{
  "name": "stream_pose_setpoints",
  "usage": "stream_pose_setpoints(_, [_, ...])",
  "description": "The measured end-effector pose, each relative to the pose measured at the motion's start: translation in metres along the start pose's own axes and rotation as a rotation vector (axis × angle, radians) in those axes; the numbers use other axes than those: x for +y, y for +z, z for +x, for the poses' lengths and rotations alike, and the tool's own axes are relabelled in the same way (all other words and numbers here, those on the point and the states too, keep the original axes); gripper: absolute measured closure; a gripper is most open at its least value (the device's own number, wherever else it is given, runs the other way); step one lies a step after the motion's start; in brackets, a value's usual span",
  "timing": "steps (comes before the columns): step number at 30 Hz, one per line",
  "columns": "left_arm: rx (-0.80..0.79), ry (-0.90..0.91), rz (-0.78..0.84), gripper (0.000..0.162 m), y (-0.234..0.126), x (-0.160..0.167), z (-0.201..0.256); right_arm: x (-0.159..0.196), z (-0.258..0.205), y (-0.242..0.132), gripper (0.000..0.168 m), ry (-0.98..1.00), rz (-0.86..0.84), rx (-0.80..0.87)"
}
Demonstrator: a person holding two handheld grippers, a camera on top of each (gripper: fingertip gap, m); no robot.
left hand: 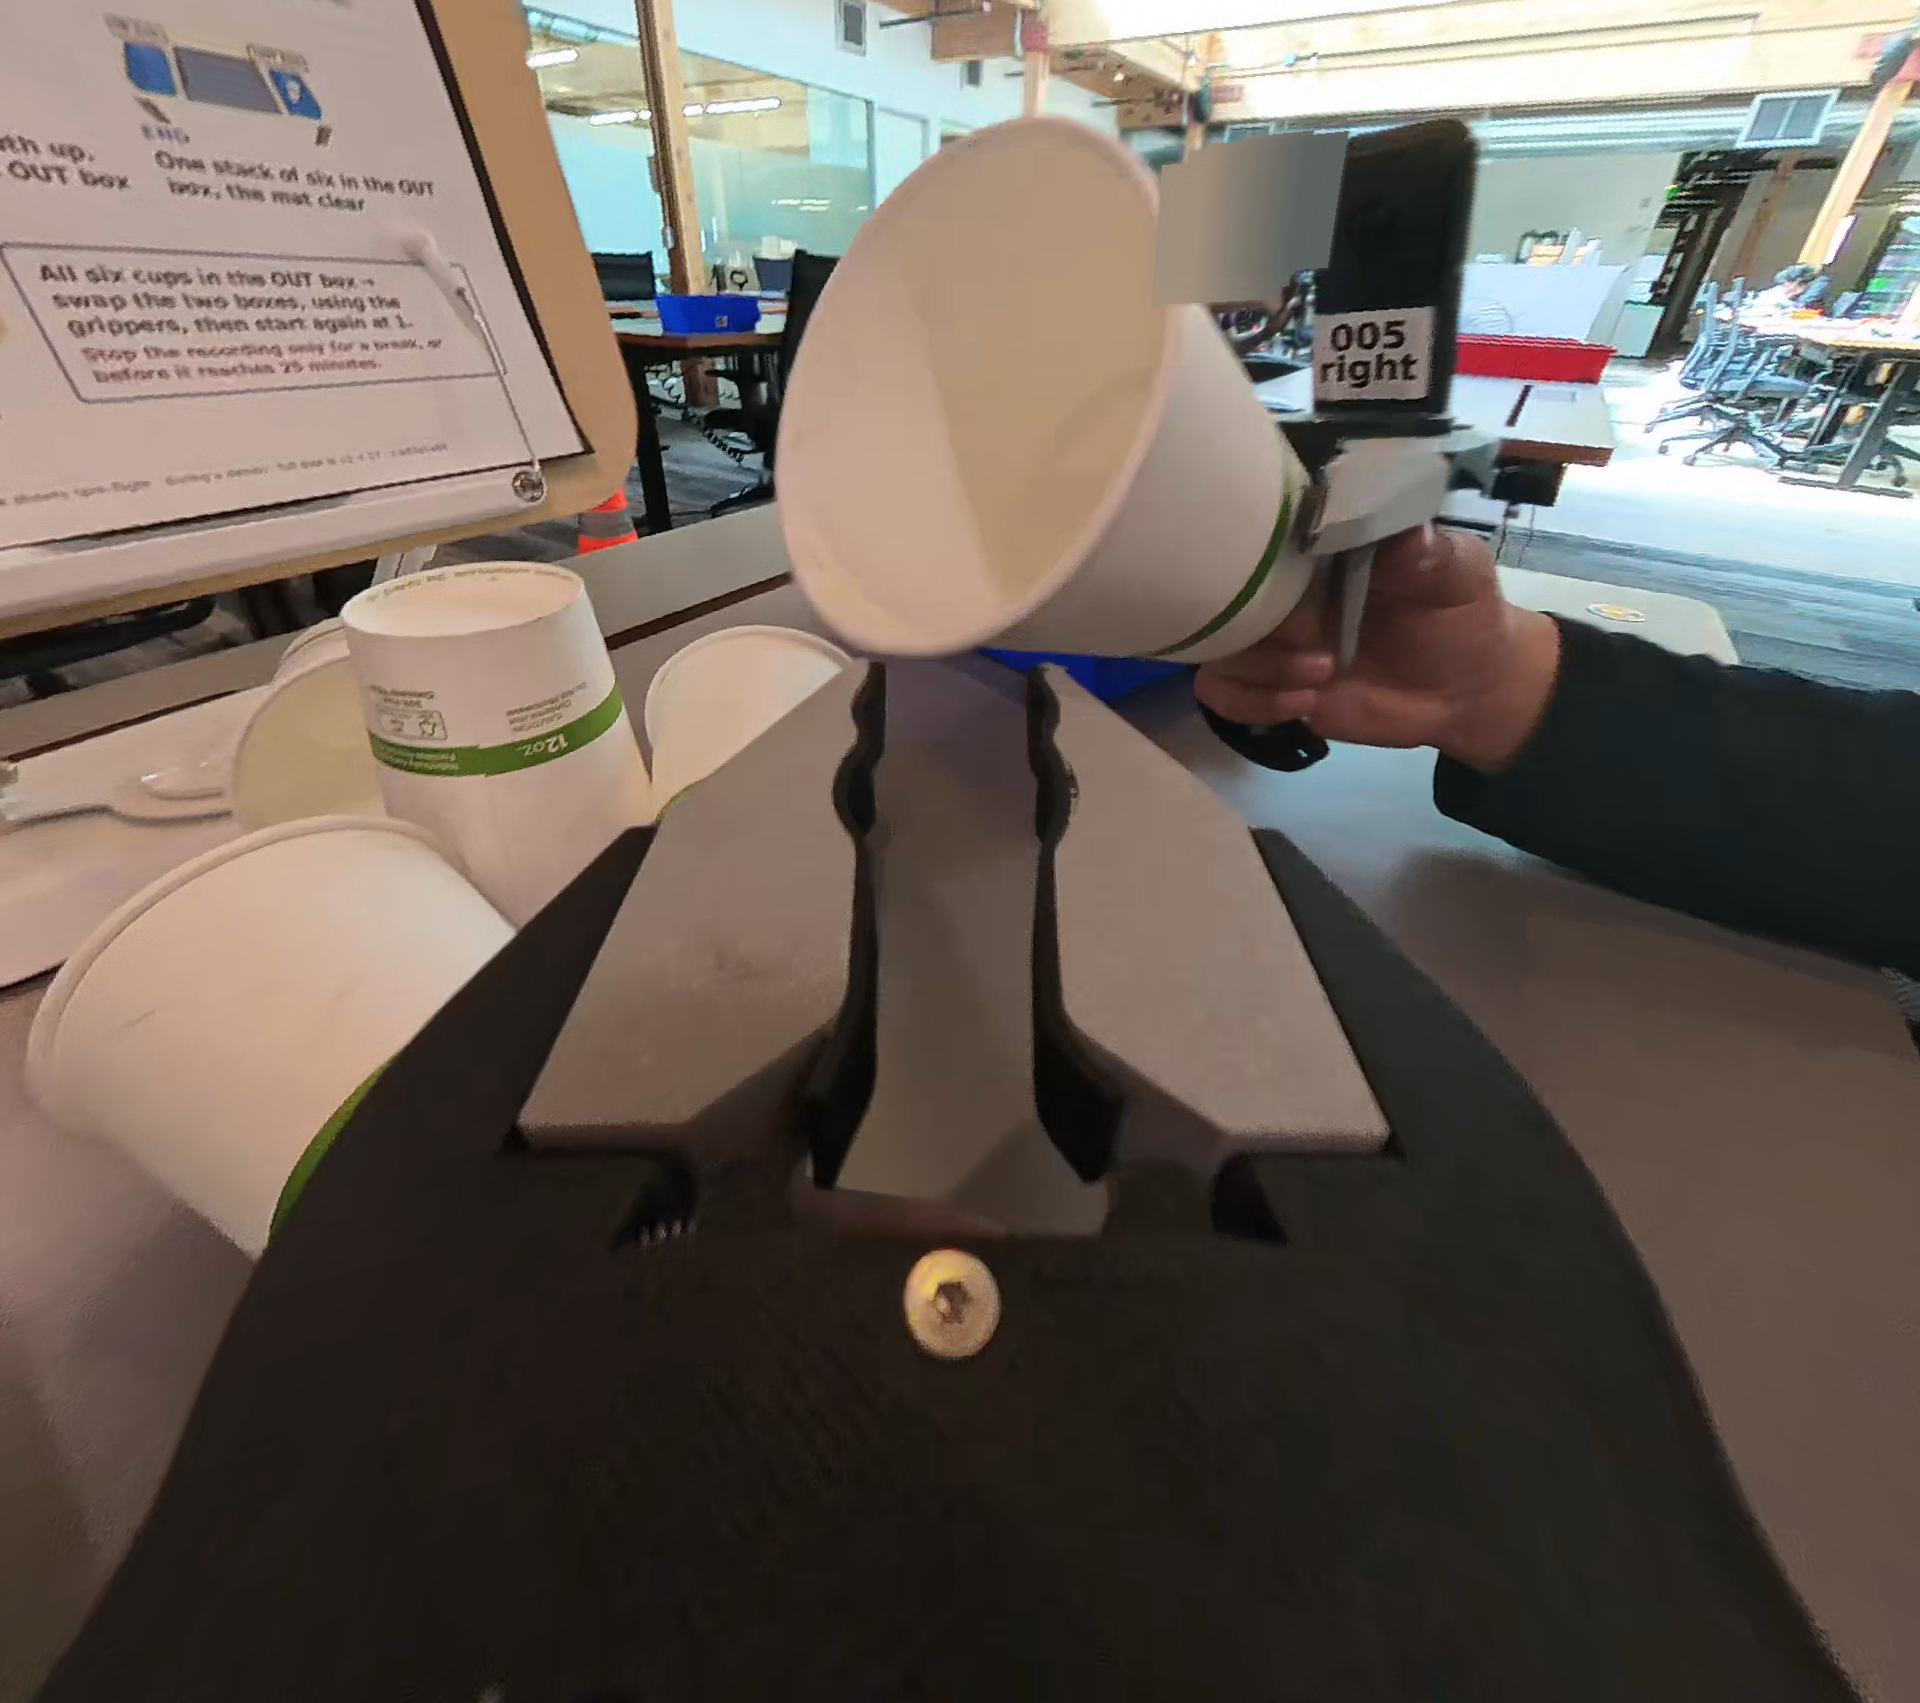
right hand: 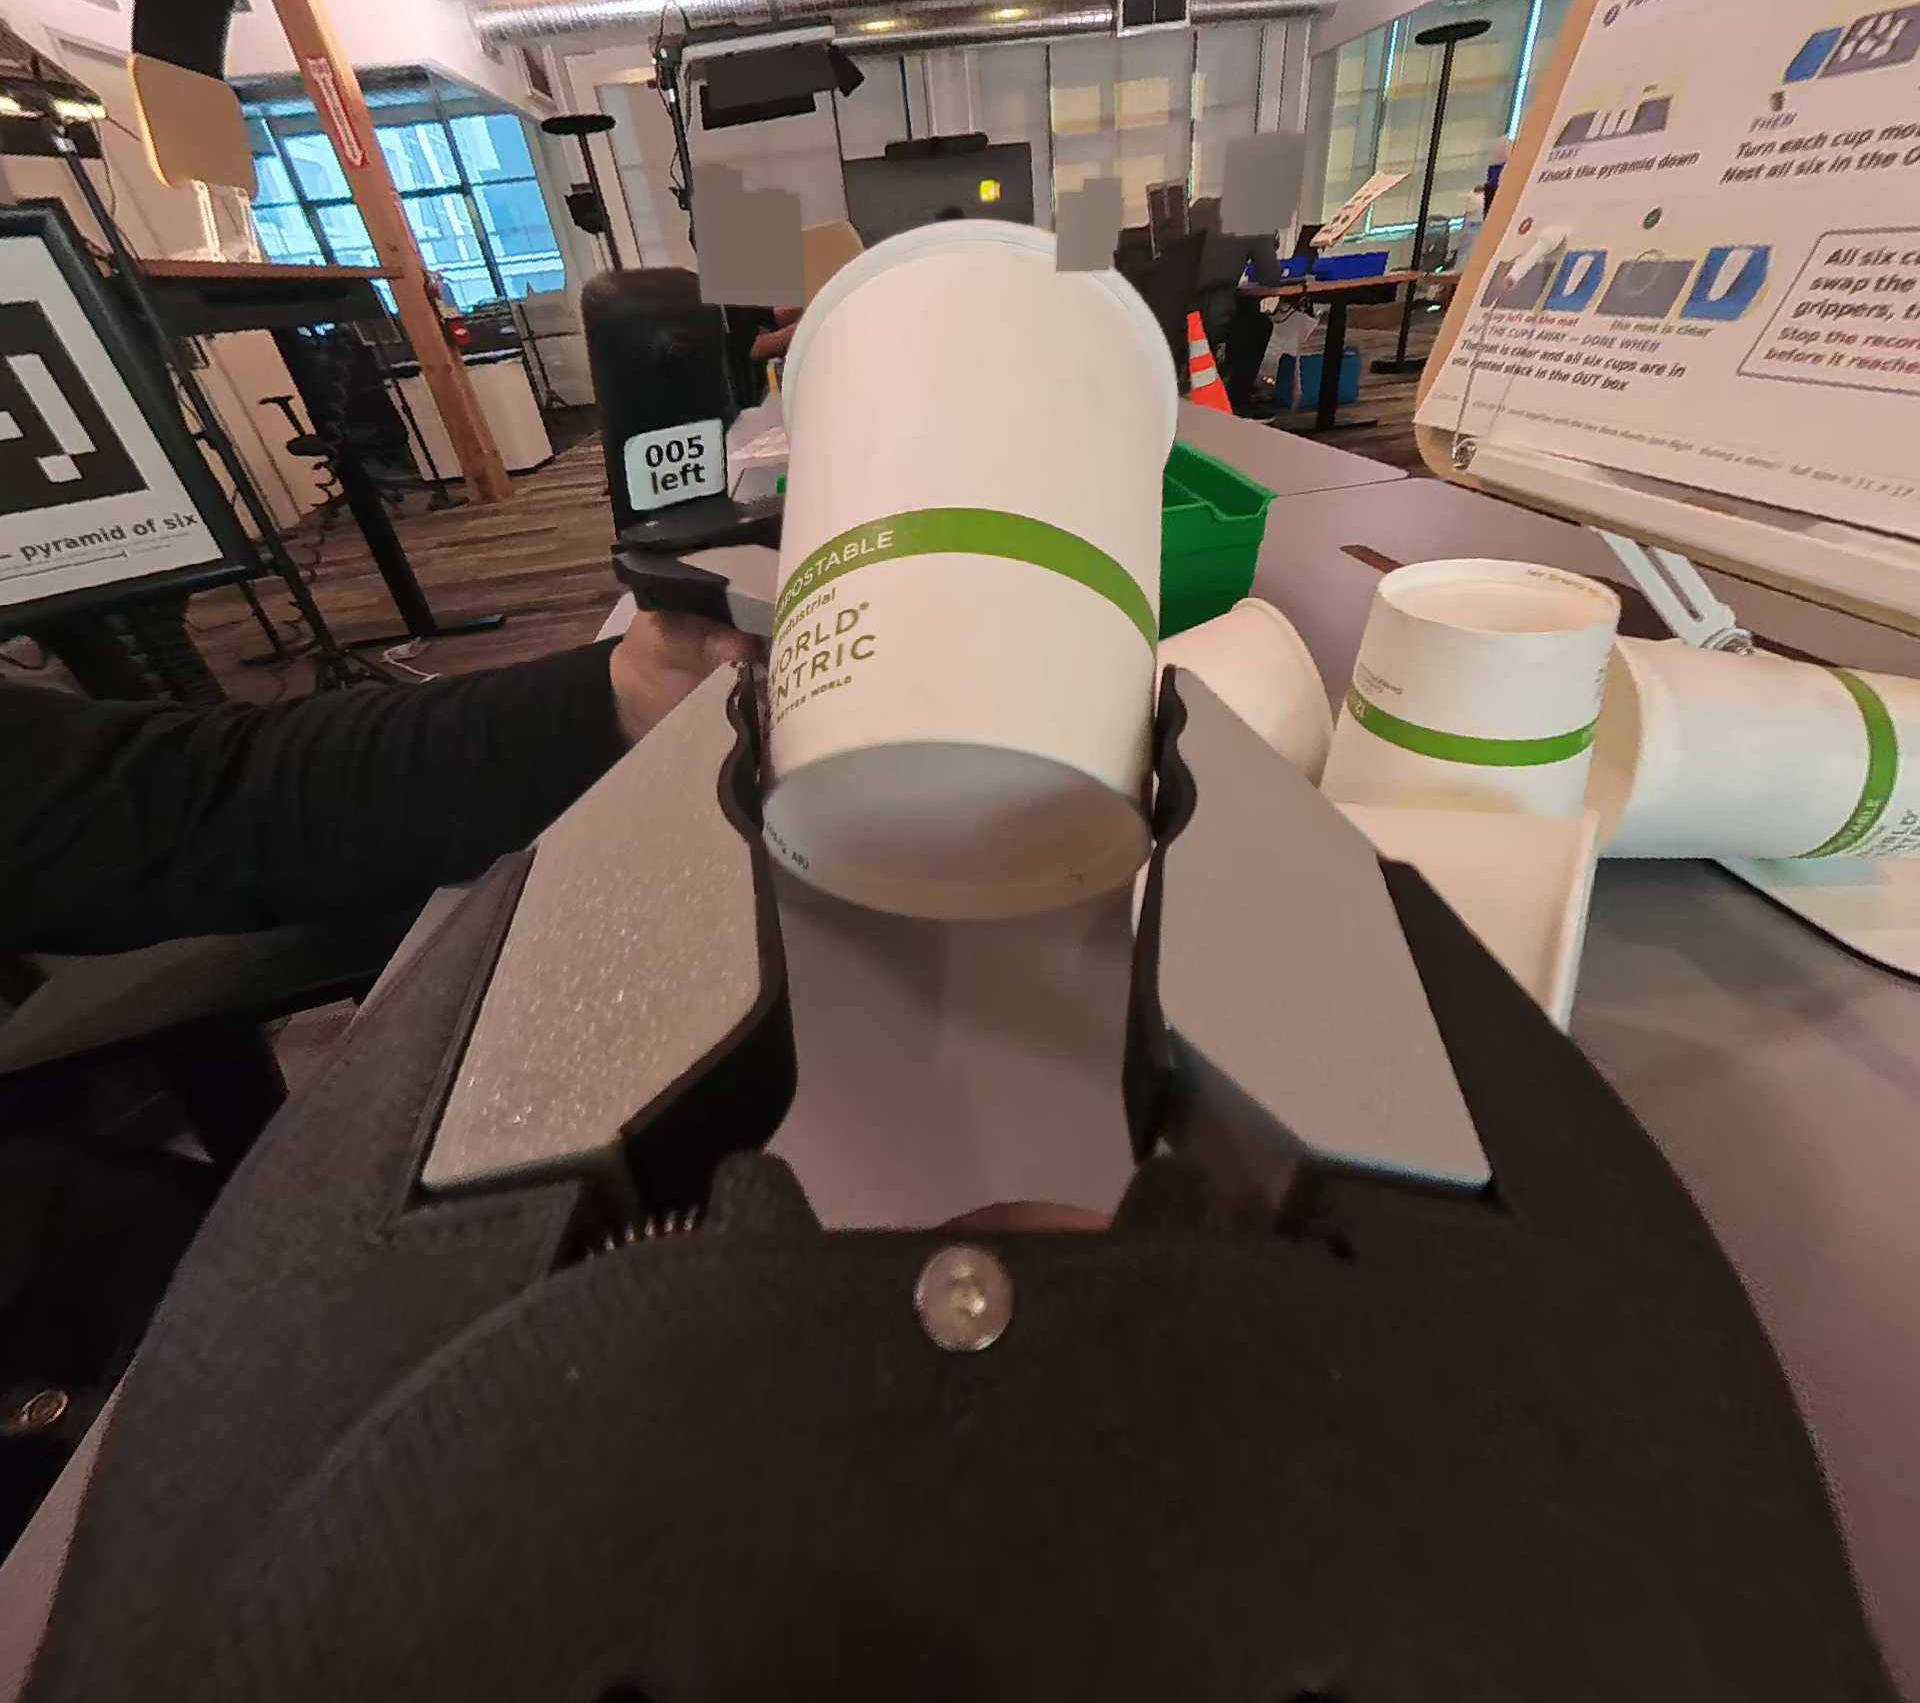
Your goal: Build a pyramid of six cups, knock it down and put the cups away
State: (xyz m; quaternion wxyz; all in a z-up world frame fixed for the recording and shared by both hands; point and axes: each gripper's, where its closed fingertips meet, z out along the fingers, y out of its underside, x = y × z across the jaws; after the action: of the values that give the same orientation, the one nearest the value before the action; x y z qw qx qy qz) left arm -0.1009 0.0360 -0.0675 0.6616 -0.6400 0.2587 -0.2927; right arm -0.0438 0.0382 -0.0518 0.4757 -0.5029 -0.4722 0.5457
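My right gripper [right hand: 951, 780] is shut on the base of a white paper cup with a green band [right hand: 966, 448]. It holds the cup tilted in the air, mouth pointing away toward my left gripper [right hand: 686, 573]. In the left wrist view the held cup [left hand: 987, 406] hangs just above and beyond my left gripper [left hand: 951, 718], which is open and empty. Several more cups lie tumbled on the table. One stands upside down [left hand: 488, 697] [right hand: 1475, 697]. Others lie on their sides [left hand: 229, 978] [right hand: 1766, 760].
An instruction board [left hand: 260, 199] [right hand: 1714, 199] stands on an easel behind the fallen cups. A green bin [right hand: 1210, 531] sits beyond the held cup, and a blue bin [left hand: 1081, 666] shows just under it. The grey table [left hand: 1558, 1030] extends to the right. My hands' fingertips stand some 7 cm from each other.
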Motion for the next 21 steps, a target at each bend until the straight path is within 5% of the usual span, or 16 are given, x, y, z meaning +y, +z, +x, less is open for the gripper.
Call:
stream_pose_setpoints(5, [0.084,0.089,0.036,0.124,0.001,-0.006,0.025,0.009,-0.005,0.007,0.094,0.004,-0.038,-0.02])
stream_pose_setpoints(21, [-0.02,0.17,0.041,0.124,0.0,-0.007,0.012,0.005,-0.002,0.003,0.095,0.018,-0.02,-0.013])
